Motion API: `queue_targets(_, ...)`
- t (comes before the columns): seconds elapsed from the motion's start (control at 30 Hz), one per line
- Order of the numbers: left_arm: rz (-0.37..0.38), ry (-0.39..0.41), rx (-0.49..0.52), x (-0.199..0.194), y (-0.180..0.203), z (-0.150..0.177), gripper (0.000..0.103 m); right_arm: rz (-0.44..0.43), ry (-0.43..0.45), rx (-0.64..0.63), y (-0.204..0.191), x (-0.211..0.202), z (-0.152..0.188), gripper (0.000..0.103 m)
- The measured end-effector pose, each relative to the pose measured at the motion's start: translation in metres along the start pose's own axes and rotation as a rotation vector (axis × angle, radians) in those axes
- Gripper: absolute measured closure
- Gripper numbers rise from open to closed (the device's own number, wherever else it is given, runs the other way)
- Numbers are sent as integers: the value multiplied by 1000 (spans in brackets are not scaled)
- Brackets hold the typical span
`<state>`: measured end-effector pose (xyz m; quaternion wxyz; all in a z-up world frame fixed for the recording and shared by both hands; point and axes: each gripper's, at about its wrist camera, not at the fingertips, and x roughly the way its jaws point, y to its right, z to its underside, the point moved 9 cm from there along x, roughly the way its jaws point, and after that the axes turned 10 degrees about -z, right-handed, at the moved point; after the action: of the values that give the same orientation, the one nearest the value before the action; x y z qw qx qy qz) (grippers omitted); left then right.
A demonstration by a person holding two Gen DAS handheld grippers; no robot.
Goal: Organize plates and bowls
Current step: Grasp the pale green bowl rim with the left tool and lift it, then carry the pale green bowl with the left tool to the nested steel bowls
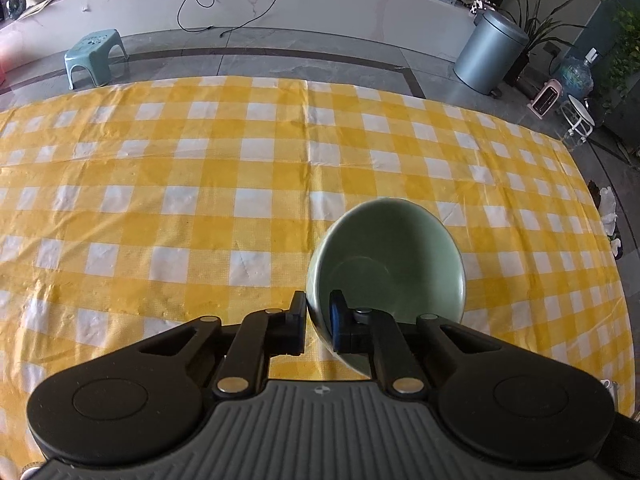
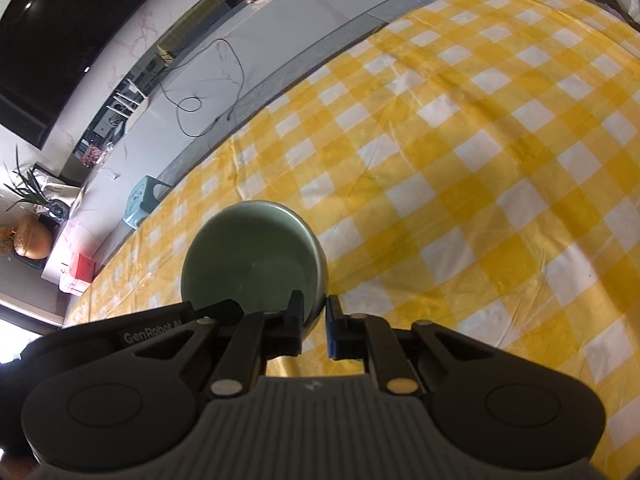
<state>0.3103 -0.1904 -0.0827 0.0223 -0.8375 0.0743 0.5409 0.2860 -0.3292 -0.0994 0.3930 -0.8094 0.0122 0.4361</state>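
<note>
At the bottom of the left wrist view, the left tongs (image 1: 319, 322) are seen pinched narrow on the rim of a pale green bowl (image 1: 386, 264): one finger is pressed against the outer wall, the other is set inside the cavity, and the wall is clamped between them. From this grip the bowl is carried out to the right of the tongs and slightly ahead, tipped so that its open side is turned toward the camera. At the bottom of the right wrist view the mirror case is shown: the right tongs (image 2: 315, 322) are closed narrow on the rim of a second green bowl (image 2: 254, 260), one finger inside and one outside, and this bowl is carried out to the left of the tongs, its opening likewise faced back toward the lens. Both bowls are judged to be held clear of the tabletop (image 1: 200, 200), though contact at their hidden undersides cannot be ruled out. Since each bowl hangs toward the inner side of its own tongs, the two are judged to lie between the hands, and nesting one in the other would depend on the rims being levelled and brought to a common axis; neither hand is shown to be nearer a stacking spot. Beyond the bowls, only the yellow checked cloth is seen across the middle of both frames; no plates are visible. Farther off, a teal stool (image 1: 96, 54) is seen at upper left and a grey bin (image 1: 490, 54) at upper right.
</note>
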Motion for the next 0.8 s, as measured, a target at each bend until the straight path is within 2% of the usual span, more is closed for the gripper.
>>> queue_targets(0.17,9,43,-42,-33,-15,6,89,-77,11,-5,-16,-18,6,95)
queue_targets(0.37,23,102,-110,-78,-33,22,90,-152,41,-78,-43,-52,27,95)
queue_targets(0.53,-3,169,-169,-111,-54,45,90,-214,38,-94,-64,-76,49,95)
queue_targets(0.8,0,193,-253,-150,-83,88,89,-288,73,-207,-96,-121,88,96)
